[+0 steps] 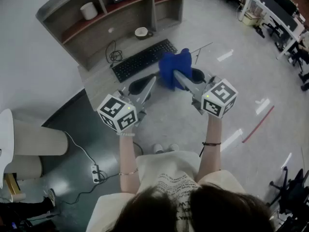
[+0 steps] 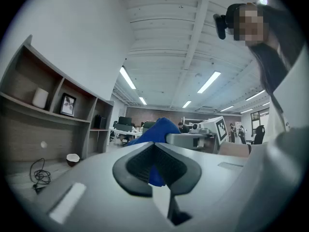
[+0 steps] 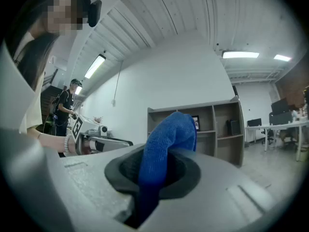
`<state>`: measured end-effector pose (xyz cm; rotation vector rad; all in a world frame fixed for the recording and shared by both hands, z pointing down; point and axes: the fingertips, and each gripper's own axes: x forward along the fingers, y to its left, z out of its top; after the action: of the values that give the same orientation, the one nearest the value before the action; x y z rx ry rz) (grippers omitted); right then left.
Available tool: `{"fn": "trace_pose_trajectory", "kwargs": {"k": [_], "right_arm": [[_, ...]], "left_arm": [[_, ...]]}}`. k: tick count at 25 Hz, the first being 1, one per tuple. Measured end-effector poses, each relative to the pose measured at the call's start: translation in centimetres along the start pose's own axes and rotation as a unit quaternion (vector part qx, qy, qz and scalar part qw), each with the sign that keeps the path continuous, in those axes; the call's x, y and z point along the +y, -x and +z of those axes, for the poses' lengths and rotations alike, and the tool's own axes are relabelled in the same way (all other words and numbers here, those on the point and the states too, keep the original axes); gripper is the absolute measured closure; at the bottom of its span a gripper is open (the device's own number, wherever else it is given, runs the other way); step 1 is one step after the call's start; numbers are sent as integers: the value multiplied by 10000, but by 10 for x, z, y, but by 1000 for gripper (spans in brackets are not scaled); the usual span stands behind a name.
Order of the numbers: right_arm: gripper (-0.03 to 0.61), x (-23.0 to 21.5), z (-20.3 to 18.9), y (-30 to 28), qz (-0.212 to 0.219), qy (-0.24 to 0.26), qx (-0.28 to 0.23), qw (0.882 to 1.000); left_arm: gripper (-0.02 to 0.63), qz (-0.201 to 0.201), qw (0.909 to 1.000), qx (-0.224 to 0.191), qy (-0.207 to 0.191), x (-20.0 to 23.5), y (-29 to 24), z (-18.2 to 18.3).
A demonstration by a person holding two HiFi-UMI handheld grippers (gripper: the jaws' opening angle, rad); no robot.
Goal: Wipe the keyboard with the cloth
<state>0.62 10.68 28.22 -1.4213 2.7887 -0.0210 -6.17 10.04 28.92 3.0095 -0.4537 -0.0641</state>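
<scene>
Cloth (image 1: 175, 65) up, wipe not begun.
Your right hand-held gripper (image 1: 179, 77) clamps it, poised for the keyboard (image 1: 144, 59) at 11 o'clock; left hand-held gripper (image 1: 148, 85) closed, empty, spare.

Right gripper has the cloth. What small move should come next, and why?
Probably lower the right gripper toward the keyboard. Its jaws are shut on the blue cloth, which is held in the air and not touching the keys.
</scene>
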Motion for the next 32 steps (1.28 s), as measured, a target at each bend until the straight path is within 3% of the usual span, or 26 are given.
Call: {"fn": "trace_pose_trajectory", "kwargs": {"k": [17,32], "right_arm": [[526,-23,-5,16,-8,-39,70,10000],[526,-54,-13,48,-287,-81,37,9995]], "left_arm": [[626,-82,10000,18,26,-9,-29,-4],[626,-42,9996,-13,268,-17,-64,-26]]}}
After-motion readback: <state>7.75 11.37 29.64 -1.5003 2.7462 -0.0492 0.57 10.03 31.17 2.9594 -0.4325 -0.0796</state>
